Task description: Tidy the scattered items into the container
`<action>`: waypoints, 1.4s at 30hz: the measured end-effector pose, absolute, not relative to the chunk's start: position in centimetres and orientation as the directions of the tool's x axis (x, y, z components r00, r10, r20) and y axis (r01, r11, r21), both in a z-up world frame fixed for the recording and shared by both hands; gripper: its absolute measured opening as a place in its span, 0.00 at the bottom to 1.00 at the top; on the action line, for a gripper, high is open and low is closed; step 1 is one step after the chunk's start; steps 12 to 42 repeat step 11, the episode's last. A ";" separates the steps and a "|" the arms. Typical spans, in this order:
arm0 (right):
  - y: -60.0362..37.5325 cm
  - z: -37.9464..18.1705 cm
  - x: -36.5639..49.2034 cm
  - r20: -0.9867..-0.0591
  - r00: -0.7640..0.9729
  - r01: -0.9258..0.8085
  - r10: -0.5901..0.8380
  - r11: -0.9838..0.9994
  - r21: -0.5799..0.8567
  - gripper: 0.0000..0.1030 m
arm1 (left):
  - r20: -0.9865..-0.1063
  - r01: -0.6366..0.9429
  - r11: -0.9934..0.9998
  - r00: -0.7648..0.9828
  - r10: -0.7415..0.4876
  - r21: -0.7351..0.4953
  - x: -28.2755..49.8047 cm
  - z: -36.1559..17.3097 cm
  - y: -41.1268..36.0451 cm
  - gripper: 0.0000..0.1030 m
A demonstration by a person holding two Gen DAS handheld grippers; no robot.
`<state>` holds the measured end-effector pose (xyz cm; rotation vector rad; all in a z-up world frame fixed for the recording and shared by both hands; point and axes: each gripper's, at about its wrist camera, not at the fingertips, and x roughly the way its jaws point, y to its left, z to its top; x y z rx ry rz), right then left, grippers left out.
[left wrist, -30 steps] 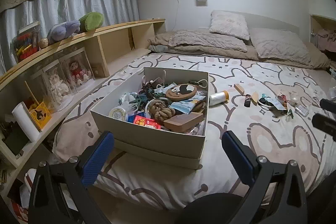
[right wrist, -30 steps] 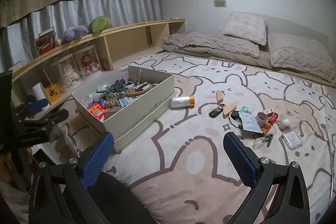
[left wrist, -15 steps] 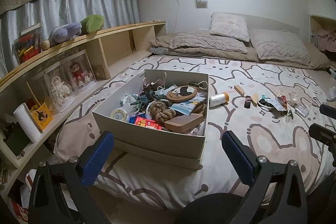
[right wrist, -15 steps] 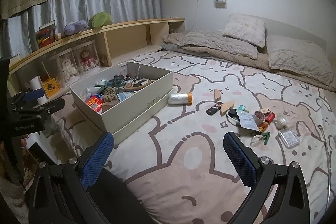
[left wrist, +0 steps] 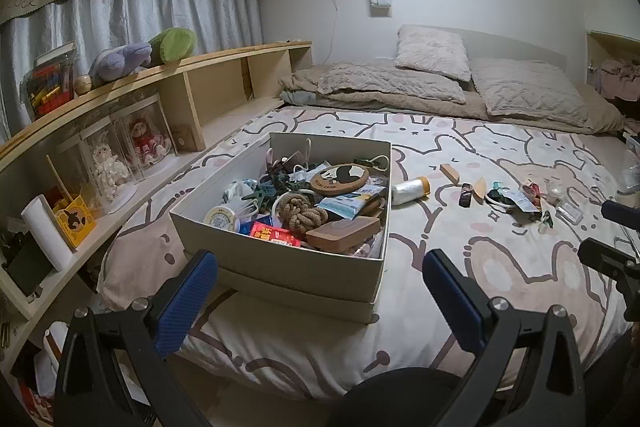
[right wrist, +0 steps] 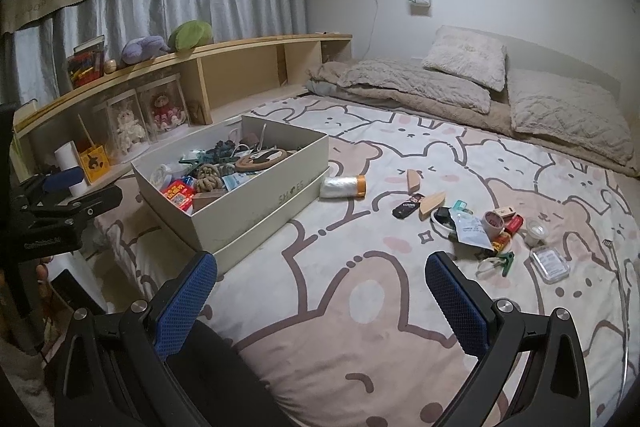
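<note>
Tongs on both sides stand wide open and hold nothing: the left tongs (left wrist: 320, 291) hover off the bed's foot edge facing the box (left wrist: 280, 263), the right tongs (right wrist: 320, 291) hover over the bed (right wrist: 360, 307) nearer the loose clutter.

The box sits at the bed's left edge by the shelf (right wrist: 240, 47), already well filled. Still out on the quilt, toward the right edge: a roll (right wrist: 344, 187) just beside the box, two wood blocks (right wrist: 414, 181) (right wrist: 432, 203), a black stick (right wrist: 408, 207), a paper packet (right wrist: 472, 231) lying over a dark band, a tape ring (right wrist: 494, 221), small red tubes (right wrist: 508, 231), a clear cup (right wrist: 536, 229), a green clip (right wrist: 504, 263) and a clear case (right wrist: 550, 263).

All look light. The roll seems soft film, so pinch it across its middle, gently. The blocks are stiff and flat-sided, easy across their thin faces. The packet is limp; take an edge. The clear case is probably slick and hard, lying flat on yielding bedding, so press down and close on its long sides. The cup may crush; grip its rim lightly.
</note>
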<state>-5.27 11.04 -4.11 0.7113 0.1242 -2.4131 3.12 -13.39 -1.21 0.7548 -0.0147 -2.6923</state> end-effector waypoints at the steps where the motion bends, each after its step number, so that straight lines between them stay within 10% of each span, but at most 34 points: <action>1: 11.1 -4.1 -5.3 -0.519 -0.667 0.584 -0.534 -0.808 0.081 1.00 | -0.502 0.324 -0.941 -0.800 -0.329 0.101 3.1 -1.2 -13.4 1.00; 42: 11.3 -4.3 -5.4 -0.522 -0.663 0.579 -0.537 -0.809 0.098 1.00 | -0.497 0.330 -0.939 -0.801 -0.335 0.100 3.2 -1.5 -13.0 1.00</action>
